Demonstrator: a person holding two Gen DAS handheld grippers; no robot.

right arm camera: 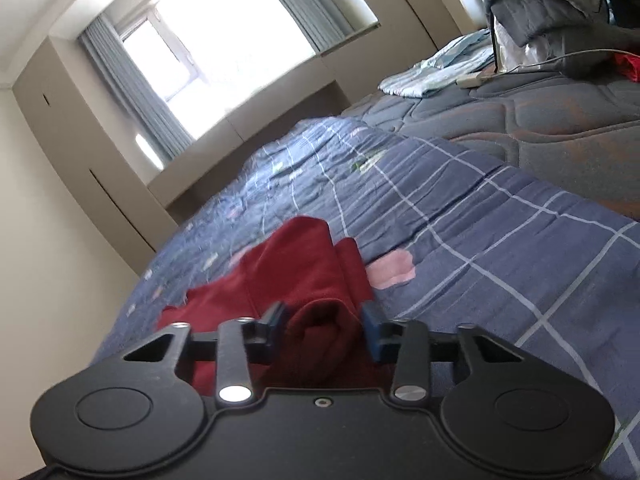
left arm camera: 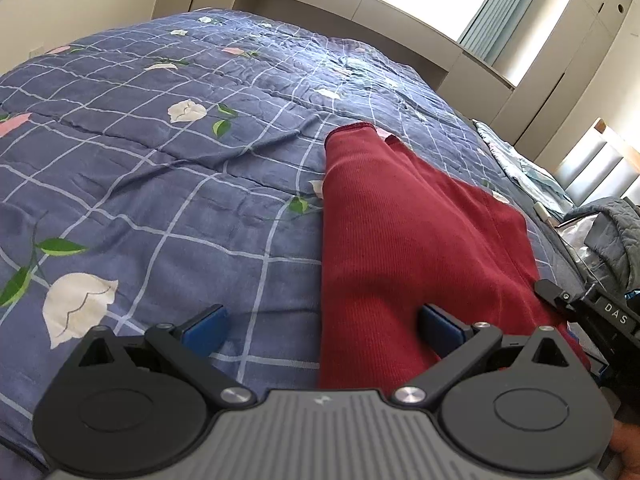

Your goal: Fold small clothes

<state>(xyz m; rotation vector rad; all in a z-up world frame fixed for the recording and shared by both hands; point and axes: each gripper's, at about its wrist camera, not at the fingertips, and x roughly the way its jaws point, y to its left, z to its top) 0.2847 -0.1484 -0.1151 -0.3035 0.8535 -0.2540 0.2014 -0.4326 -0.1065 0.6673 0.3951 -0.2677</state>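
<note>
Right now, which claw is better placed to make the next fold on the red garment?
Right, probably. The right claw already has a bunched edge of the red garment between its open fingers, so it only needs to close. The left claw is open wide, straddling the garment's side edge over the quilt.

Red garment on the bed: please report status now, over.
Left gripper open, straddling the left edge of the red garment. Right gripper open around a bunched fold. Garment lies on the blue quilt. Nothing in the way.

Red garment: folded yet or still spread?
Partly folded: the red garment lies doubled lengthwise on the quilt, one end bunched between the right tongs.
</note>
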